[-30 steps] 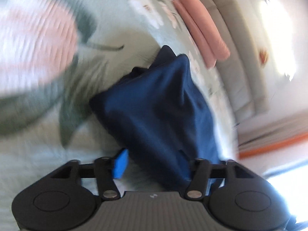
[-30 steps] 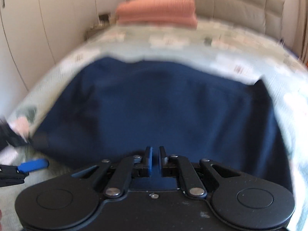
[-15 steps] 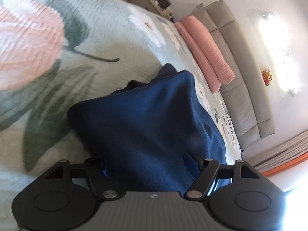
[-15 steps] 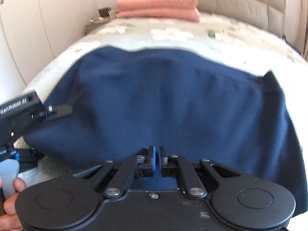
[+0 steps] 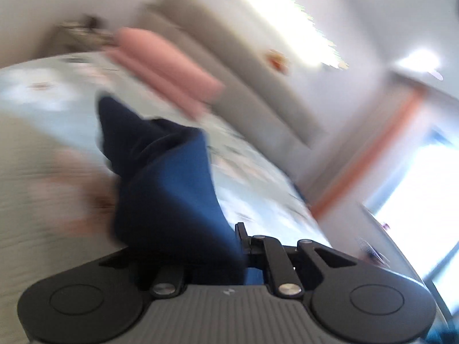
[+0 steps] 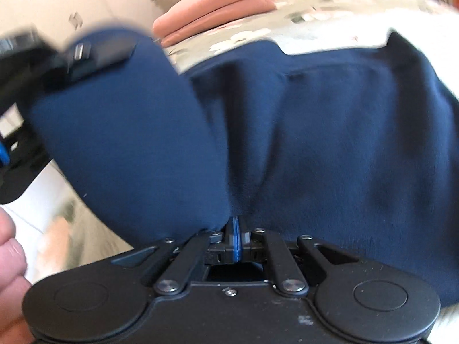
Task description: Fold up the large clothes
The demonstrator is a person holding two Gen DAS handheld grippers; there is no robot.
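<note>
A large navy blue garment point(image 6: 330, 132) lies spread on a floral bed point(image 6: 358, 8). My right gripper point(image 6: 235, 229) is shut on its near edge, the cloth bunching at the fingers. My left gripper point(image 5: 232, 246) is shut on another part of the garment point(image 5: 169, 189) and holds it lifted, so a fold hangs over the fingers. The left gripper also shows in the right wrist view point(image 6: 57, 63), raised at the upper left with the lifted flap draped under it. Both views are blurred by motion.
Folded pink bedding point(image 6: 212, 14) lies at the head of the bed by a beige padded headboard point(image 5: 229, 66). A person's hand point(image 6: 11, 266) is at the lower left. A bright window point(image 5: 424, 183) and orange curtain edge are at the right.
My left gripper closed on the garment's edge and lifted it up and toward the right gripper, raising a flap. The right gripper stayed shut on the near edge.
</note>
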